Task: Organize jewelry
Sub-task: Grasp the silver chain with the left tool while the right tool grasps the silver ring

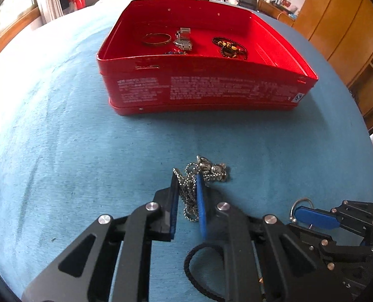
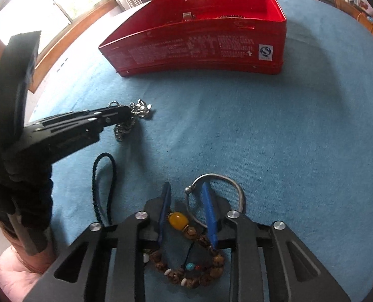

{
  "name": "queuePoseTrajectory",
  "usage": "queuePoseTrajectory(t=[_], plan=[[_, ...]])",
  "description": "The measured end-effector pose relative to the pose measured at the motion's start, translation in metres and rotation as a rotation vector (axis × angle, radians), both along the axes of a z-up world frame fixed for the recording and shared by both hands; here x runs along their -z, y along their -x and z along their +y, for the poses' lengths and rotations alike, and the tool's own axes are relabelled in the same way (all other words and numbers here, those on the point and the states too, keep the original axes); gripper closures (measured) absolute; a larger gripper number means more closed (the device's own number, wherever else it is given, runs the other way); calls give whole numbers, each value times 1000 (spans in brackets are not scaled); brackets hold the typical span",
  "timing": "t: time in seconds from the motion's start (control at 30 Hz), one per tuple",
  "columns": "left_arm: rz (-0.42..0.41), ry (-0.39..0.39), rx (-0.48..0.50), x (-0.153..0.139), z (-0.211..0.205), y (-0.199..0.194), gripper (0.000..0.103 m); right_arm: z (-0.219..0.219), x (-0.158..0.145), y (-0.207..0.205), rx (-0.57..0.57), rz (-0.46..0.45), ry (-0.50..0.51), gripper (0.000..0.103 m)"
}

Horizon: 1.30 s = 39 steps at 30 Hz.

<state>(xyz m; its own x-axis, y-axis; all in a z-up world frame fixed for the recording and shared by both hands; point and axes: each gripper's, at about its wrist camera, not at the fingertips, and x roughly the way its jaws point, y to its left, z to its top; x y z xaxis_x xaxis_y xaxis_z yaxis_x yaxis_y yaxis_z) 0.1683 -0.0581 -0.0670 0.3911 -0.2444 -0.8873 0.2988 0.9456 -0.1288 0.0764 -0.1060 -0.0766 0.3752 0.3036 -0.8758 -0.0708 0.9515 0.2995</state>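
**Left gripper pinching the chain**

The left gripper [image 1: 187, 188] is squeezing a silver ball-chain necklace [image 1: 201, 173] on the blue cloth [image 1: 73, 138]. Farther off, a red tin [image 1: 204, 88] is holding a gold bangle [image 1: 156, 39], a watch and beads. The right gripper [image 1: 312, 217] is showing at near right.

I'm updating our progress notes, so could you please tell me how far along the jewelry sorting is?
Done: a gold bangle, a silver watch and a dark beaded bracelet lie in the red metal tin.

In hand: the left gripper pinches the silver ball-chain necklace; the right gripper has one finger inside the open silver bangle.

Left: a brown beaded bracelet and a black cord loop on the blue cloth.
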Motion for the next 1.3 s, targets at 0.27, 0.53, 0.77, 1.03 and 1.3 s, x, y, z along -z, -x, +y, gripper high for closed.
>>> queuePoseTrajectory(t=[0.27,0.53,0.77,1.03,1.3], plan=[[-21,31,6,-11,8,9,91,1,0,-6,6,-22,12,96],[-42,64,-12,-24,21,12,91,-13,-22,2,20,-76,-26,98],[-44,52,-16,-24,27,9,91,-18,-18,-1,26,-58,-20,98],[-35,-15,-4,-15,20,7,68,-14,-7,-7,15,-39,-33,98],[-19,-71,21,-2,0,7,61,-14,-4,-8,10,-36,-44,97]])
